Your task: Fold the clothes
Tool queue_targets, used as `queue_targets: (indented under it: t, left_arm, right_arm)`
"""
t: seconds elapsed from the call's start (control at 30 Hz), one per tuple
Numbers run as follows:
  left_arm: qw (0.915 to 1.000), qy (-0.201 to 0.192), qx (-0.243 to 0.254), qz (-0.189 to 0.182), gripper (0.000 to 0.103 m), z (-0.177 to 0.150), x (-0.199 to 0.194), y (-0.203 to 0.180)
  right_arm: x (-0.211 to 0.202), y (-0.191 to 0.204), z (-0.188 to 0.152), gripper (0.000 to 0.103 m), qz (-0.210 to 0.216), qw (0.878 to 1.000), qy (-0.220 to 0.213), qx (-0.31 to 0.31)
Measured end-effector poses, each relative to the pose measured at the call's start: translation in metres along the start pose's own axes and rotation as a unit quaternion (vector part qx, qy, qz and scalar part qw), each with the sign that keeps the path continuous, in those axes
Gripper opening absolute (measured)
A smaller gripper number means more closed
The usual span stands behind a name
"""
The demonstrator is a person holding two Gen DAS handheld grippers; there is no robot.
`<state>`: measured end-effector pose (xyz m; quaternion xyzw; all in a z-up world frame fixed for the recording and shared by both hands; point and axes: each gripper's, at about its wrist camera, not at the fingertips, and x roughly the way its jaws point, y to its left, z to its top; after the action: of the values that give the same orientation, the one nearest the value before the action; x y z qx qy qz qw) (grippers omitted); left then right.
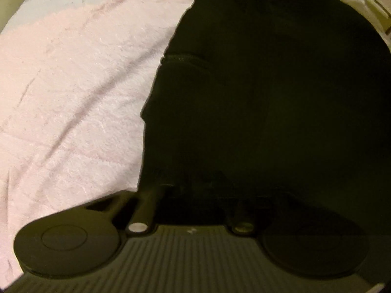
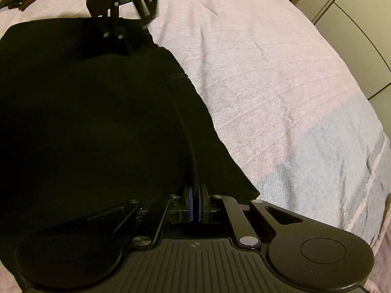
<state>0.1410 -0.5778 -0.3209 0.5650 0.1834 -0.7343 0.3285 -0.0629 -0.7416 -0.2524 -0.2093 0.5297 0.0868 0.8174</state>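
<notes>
The black garment (image 2: 92,112) lies spread on a bed, covering the left half of the right wrist view and the right half of the left wrist view. The right gripper (image 2: 195,205) stands at the garment's near edge; its blue-faced pads are closed together with a raised fold of the black cloth pinched between them, and a rounded ridge of fabric runs up and away from the grip. The left gripper (image 2: 127,42) is at the far end of the garment, pointing down onto its far edge, its jaws drawn together; the cloth there bunches around the tips, so it appears to grip that edge, though dark cloth against dark metal obscures the contact. In the left gripper's own view its fingertips are lost in shadow against the garment (image 1: 281,97).

The garment is matt, smooth and heavy-looking, with one ribbed band (image 2: 174,77) along its side edge. The bedspread (image 2: 268,73) is pale pink, soft and textured with an embossed circular pattern and shallow creases; a pale blue woven band (image 2: 330,161) borders it. Pale cabinet panels (image 2: 359,29) stand beyond the bed.
</notes>
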Motion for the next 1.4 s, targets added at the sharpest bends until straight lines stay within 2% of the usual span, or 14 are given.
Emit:
queue_targets:
  t: [0.07,0.17,0.27,0.3,0.4,0.43,0.57,0.63,0.73,0.83,0.97,1.07,1.17,1.4]
  left_arm:
    - [0.9995,-0.017,-0.004,0.025,0.000,-0.004,-0.016,0.000]
    - [0.9963,-0.046,-0.047,0.055,0.000,-0.013,-0.039,0.012]
    - [0.9943,-0.060,-0.071,0.051,0.000,-0.015,-0.039,0.025]
    - [0.9949,-0.059,-0.067,0.046,0.004,-0.013,-0.035,0.026]
    - [0.9964,-0.055,-0.054,0.034,0.037,-0.004,-0.016,0.025]
    - [0.9968,-0.055,-0.049,0.029,0.038,-0.002,-0.010,0.023]
    - [0.9992,-0.035,-0.015,0.012,0.035,-0.001,-0.004,0.003]
    - [0.9996,-0.027,-0.003,0.007,0.019,0.000,0.001,-0.001]
    - [0.9999,-0.012,-0.002,-0.003,0.002,0.006,0.002,-0.005]
    - [0.9994,-0.027,0.009,0.022,0.001,0.003,-0.014,-0.012]
    - [0.9943,-0.070,-0.052,0.063,0.001,-0.006,-0.041,0.002]
    - [0.9908,-0.063,-0.094,0.074,0.002,-0.013,-0.036,0.013]
    - [0.9894,-0.033,-0.122,0.072,0.002,-0.011,-0.012,0.019]
    - [0.9865,0.006,-0.137,0.089,0.004,-0.001,0.027,0.015]
  right_arm:
    - [-0.010,-0.005,-0.001,0.002,-0.011,1.000,-0.012,0.005]
    - [-0.026,-0.016,-0.003,0.002,-0.029,0.999,-0.035,0.016]
    - [-0.023,-0.023,-0.001,0.002,-0.034,0.998,-0.036,0.023]
    - [-0.019,-0.022,-0.001,0.002,-0.037,0.999,-0.033,0.017]
    - [-0.012,-0.016,-0.003,0.002,-0.050,0.998,-0.024,0.004]
    - [-0.011,-0.015,-0.005,0.002,-0.048,0.999,-0.020,0.008]
    - [-0.005,-0.011,-0.015,0.002,-0.040,0.999,-0.005,0.019]
    - [-0.002,-0.010,-0.019,0.002,-0.037,0.999,0.001,0.021]
    - [0.002,-0.008,-0.018,0.002,-0.035,0.999,0.002,0.022]
    - [-0.001,-0.011,-0.014,0.002,-0.036,0.999,-0.003,0.018]
    - [-0.010,-0.019,-0.007,0.002,-0.053,0.998,-0.026,0.016]
    - [-0.006,-0.028,-0.002,0.002,-0.061,0.997,-0.035,0.031]
    - [0.016,-0.031,0.004,0.002,-0.055,0.998,-0.023,0.036]
    - [0.069,-0.043,0.002,0.002,-0.017,0.994,0.026,0.105]
